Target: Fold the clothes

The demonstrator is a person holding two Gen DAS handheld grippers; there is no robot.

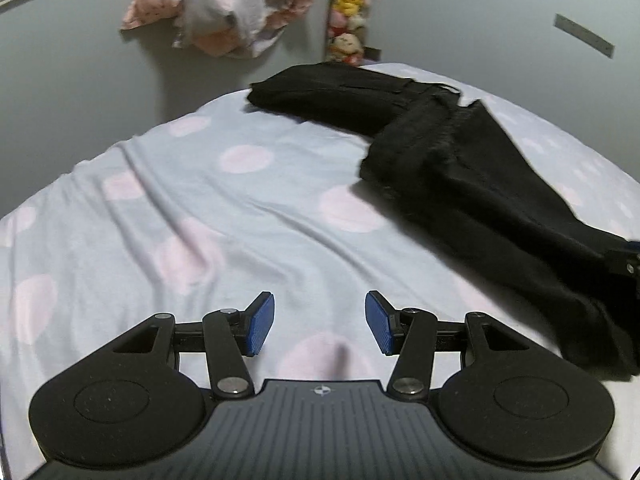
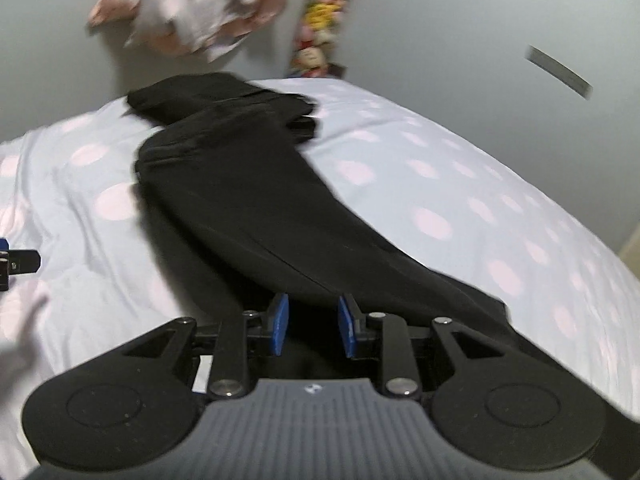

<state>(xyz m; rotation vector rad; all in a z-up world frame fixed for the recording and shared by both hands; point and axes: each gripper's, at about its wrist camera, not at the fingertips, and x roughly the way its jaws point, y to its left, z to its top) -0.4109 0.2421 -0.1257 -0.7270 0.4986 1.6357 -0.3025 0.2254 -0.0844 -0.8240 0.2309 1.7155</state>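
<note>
Right wrist view, long black trousers (image 2: 248,184) limp across spotted sheet (image 2: 440,184), right claw (image 2: 312,330) pinching their near end.

Spotted bedsheet (image 1: 200,208); stuffed toys (image 1: 350,12) by wall (image 1: 460,12); bunched pink bedding (image 1: 232,4).

Plain black fabric garment (image 1: 460,168), no pattern, long and dark ahead of the right tongs (image 2: 312,326) and off to the right of the left tongs (image 1: 320,322). Pale blue-grey bedsheet with soft pink round dots (image 1: 200,208) under both. Each set of tongs: 2 blue ribbed pads (image 1: 262,322) on black arms, grey ridged body. Beyond them, flat grey wall (image 1: 80,80); hanging pink and white crumpled cloth (image 1: 236,4); column of yellow, pink and green plush toys (image 1: 350,8).
</note>
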